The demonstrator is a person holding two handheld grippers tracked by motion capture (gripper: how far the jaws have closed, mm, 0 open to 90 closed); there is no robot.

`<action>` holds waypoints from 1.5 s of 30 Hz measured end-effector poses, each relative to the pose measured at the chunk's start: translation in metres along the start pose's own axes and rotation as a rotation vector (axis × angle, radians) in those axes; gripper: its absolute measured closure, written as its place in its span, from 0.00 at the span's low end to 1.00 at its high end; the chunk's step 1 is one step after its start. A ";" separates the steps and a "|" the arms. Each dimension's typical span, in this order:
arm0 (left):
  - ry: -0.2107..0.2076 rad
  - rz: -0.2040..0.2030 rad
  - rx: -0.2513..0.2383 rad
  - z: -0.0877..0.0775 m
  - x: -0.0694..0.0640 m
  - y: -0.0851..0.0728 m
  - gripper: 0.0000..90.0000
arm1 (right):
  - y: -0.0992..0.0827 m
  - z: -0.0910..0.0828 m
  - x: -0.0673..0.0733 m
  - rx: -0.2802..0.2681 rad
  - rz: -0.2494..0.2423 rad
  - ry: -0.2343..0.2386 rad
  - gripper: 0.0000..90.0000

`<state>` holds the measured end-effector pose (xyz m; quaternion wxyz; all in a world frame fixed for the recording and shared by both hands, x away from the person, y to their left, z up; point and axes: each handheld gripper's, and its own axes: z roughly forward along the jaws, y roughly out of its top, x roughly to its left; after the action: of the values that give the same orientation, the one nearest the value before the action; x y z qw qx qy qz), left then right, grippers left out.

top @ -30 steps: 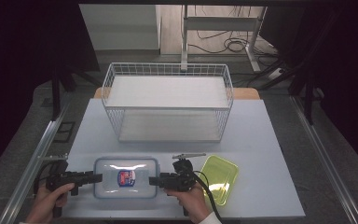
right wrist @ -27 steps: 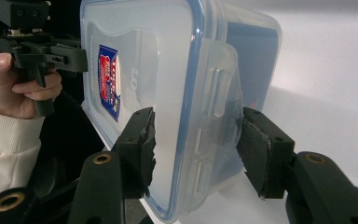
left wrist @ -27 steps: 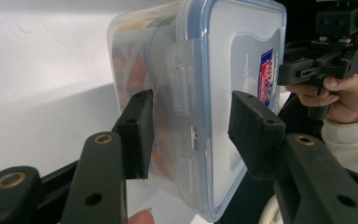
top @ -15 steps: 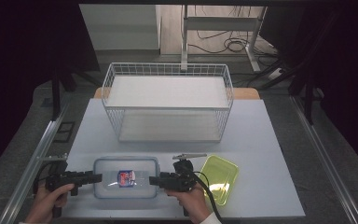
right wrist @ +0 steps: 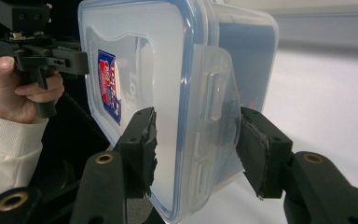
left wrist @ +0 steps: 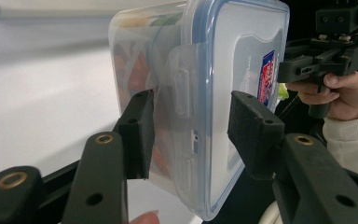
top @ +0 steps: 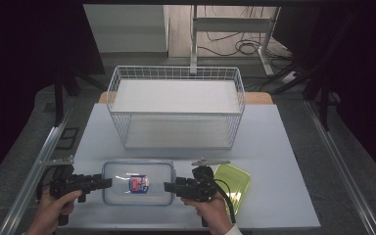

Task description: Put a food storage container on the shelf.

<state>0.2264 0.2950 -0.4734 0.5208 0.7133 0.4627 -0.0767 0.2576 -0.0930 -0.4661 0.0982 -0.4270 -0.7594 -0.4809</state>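
A clear plastic container (top: 138, 182) with a blue-sealed lid and a red-and-blue label hangs level just above the table's front edge, held from both ends. My left gripper (top: 108, 182) grips its left end and my right gripper (top: 167, 186) its right end. In the left gripper view the container (left wrist: 205, 70) stands between my left gripper (left wrist: 193, 135) jaws, whose pads press the base and lid around a latch flap; orange and green contents show inside. In the right gripper view my right gripper (right wrist: 198, 149) clamps the container (right wrist: 168, 70) the same way.
A white wire basket (top: 176, 105) stands at the middle back of the grey table (top: 284, 161). A yellow-green tray (top: 235, 181) lies right of my right hand. Metal rails run along both table sides.
Both grippers have risen a little with the container held between them, lifting it off the table.
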 end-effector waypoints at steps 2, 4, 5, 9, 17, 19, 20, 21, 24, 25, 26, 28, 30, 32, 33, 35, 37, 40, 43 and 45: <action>-0.008 0.011 0.003 0.004 -0.004 0.005 0.58 | 0.001 -0.008 -0.001 -0.010 -0.002 -0.004 0.55; -0.017 0.020 0.005 0.008 -0.009 0.011 0.59 | 0.002 -0.016 -0.002 -0.020 -0.008 -0.008 0.55; -0.016 0.032 0.004 0.010 -0.012 0.014 0.59 | 0.003 -0.020 -0.003 -0.025 -0.011 -0.010 0.55; -0.013 0.062 0.001 0.016 -0.022 0.027 0.59 | 0.009 -0.033 -0.007 -0.044 -0.018 -0.011 0.55; -0.008 0.109 -0.007 0.024 -0.037 0.051 0.58 | 0.028 -0.059 -0.010 -0.071 -0.055 -0.026 0.55; -0.011 0.118 -0.013 0.026 -0.041 0.057 0.58 | 0.031 -0.062 -0.010 -0.076 -0.060 -0.027 0.55; -0.011 0.125 -0.018 0.028 -0.044 0.063 0.58 | 0.037 -0.068 -0.011 -0.084 -0.070 -0.034 0.55; -0.011 0.125 -0.018 0.028 -0.044 0.063 0.58 | 0.037 -0.068 -0.011 -0.084 -0.070 -0.034 0.55; -0.015 0.139 -0.018 0.034 -0.049 0.077 0.58 | 0.047 -0.078 -0.013 -0.099 -0.082 -0.041 0.55; -0.015 0.139 -0.018 0.034 -0.049 0.077 0.59 | 0.047 -0.078 -0.013 -0.099 -0.082 -0.041 0.55; -0.018 0.151 -0.017 0.036 -0.051 0.084 0.59 | 0.053 -0.083 -0.014 -0.105 -0.088 -0.044 0.55; -0.019 0.155 -0.018 0.036 -0.052 0.088 0.59 | 0.056 -0.085 -0.014 -0.108 -0.090 -0.044 0.55; -0.023 0.164 -0.024 0.039 -0.054 0.100 0.59 | 0.066 -0.091 -0.016 -0.114 -0.097 -0.049 0.55; -0.023 0.167 -0.032 0.040 -0.056 0.108 0.59 | 0.074 -0.095 -0.017 -0.117 -0.105 -0.052 0.55; -0.023 0.167 -0.032 0.040 -0.056 0.108 0.59 | 0.074 -0.095 -0.017 -0.117 -0.105 -0.052 0.55; -0.022 0.172 -0.036 0.041 -0.057 0.116 0.59 | 0.082 -0.098 -0.018 -0.119 -0.112 -0.052 0.55; -0.024 0.174 -0.040 0.041 -0.058 0.123 0.59 | 0.091 -0.100 -0.018 -0.121 -0.123 -0.055 0.55; -0.014 0.191 -0.042 0.041 -0.060 0.139 0.59 | 0.107 -0.104 -0.020 -0.131 -0.141 -0.054 0.55; -0.015 0.196 -0.048 0.040 -0.061 0.147 0.59 | 0.115 -0.107 -0.020 -0.140 -0.143 -0.055 0.55; -0.013 0.204 -0.052 0.040 -0.063 0.155 0.59 | 0.122 -0.110 -0.020 -0.152 -0.150 -0.055 0.55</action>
<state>0.3209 0.2219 -0.3499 0.5475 0.7423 0.3860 -0.0158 0.3320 -0.1721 -0.3414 0.0083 -0.3881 -0.7529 -0.5314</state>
